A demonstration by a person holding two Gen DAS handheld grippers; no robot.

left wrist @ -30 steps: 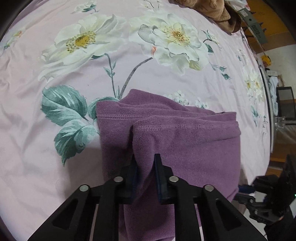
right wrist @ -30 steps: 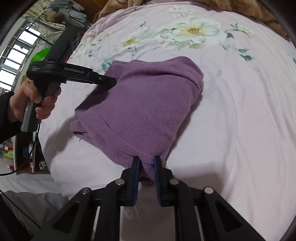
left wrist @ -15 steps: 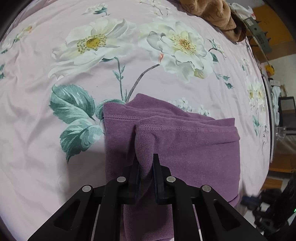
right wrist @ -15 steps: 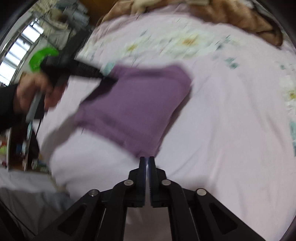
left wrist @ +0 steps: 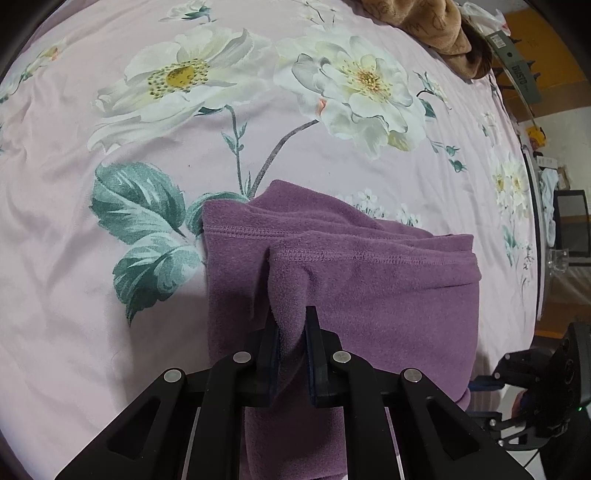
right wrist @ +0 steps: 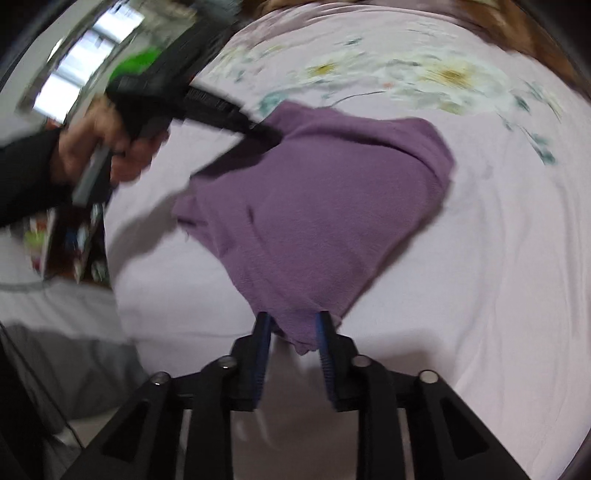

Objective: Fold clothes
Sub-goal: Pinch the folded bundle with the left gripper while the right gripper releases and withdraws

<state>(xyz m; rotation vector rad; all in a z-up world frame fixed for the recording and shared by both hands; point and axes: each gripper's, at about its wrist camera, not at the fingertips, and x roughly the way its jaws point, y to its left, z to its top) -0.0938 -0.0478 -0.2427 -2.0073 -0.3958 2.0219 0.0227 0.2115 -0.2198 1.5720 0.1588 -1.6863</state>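
Purple fleece garment (left wrist: 369,295) folded on the floral bedsheet (left wrist: 110,314)

Left gripper (left wrist: 291,328) pinches a fleece fold, tilted steeply down; right gripper (right wrist: 291,325) jaws opening, a corner loose between them. No clearly legible writing.

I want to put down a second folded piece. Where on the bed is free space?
Free sheet lies left of the purple garment, and beyond it up to the brown blanket. In the right wrist view, the sheet right of the garment is bare. The near edge is crowded by both grippers.

Right gripper (right wrist: 291,323) fingers opening around purple garment (right wrist: 314,206) corner.
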